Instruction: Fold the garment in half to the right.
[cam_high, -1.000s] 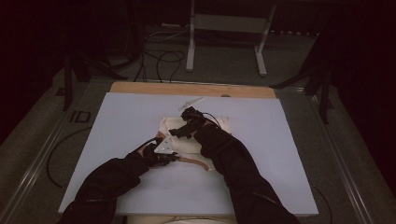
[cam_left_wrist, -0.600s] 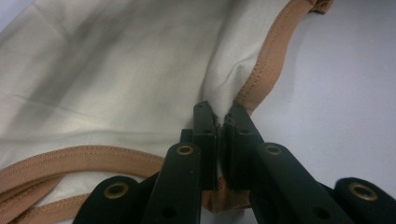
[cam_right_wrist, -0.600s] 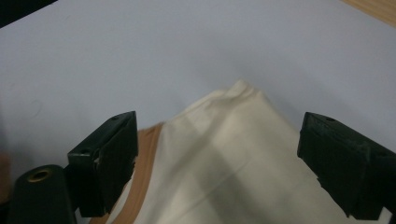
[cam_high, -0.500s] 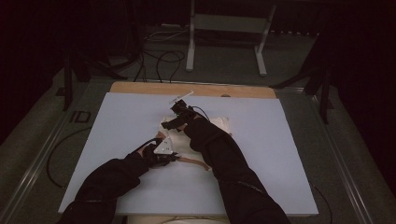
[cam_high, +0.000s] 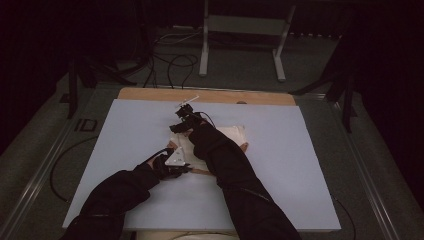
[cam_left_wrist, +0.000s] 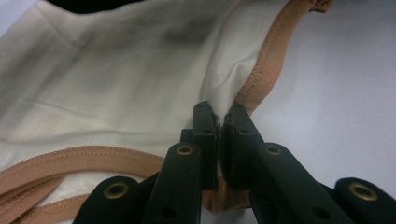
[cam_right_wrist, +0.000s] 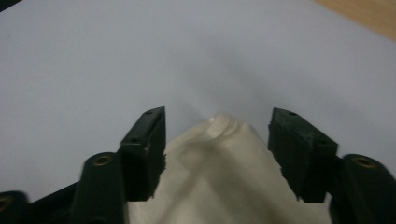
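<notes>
A cream cloth bag (cam_high: 227, 140) with tan trim lies near the middle of the white tabletop (cam_high: 310, 165). The left gripper (cam_left_wrist: 219, 128), forearm angled in from the near edge, is clamped on its trimmed hem. The right gripper (cam_right_wrist: 217, 140), arm stretched toward the far edge, stands spread over a raised fold.

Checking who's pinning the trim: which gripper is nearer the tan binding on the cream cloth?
Left. The left gripper is shut on the tan binding of the cream cloth. The right gripper stands open over a plain cream peak.
</notes>
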